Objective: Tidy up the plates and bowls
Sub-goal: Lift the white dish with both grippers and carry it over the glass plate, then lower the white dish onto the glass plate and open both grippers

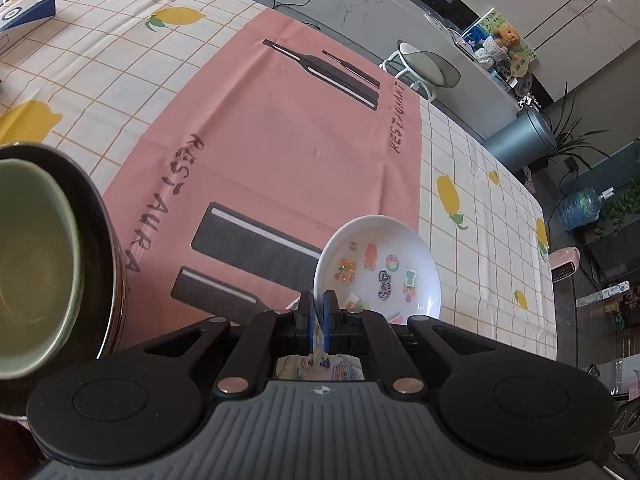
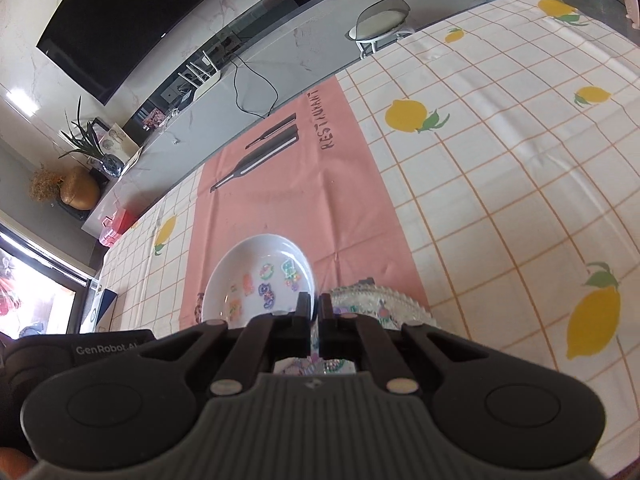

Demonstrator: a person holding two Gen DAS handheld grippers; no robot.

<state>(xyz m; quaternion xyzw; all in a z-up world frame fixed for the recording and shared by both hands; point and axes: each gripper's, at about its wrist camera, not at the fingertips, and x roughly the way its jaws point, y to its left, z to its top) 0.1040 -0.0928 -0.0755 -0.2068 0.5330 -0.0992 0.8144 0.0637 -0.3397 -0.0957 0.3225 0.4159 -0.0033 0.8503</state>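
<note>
Left wrist view — left gripper clamped on white dish, carried above the pink mat's near edge.

Right wrist view — right gripper clamped on glass plate. Keep both rims level, apart.

We find the widest free room on the pink placemat, whose middle and far end lie bare, and on the lemon-print tablecloth to its right, bare out to the table edge. 3 things crowd the near end: a white dish with cartoon stickers, a clear ridged glass plate just beside it, and, at the left, a green bowl nested in a dark bowl. Between that stack and the white dish a lane of bare placemat stays passable. Beyond the far table edge stands a white stool.
</note>
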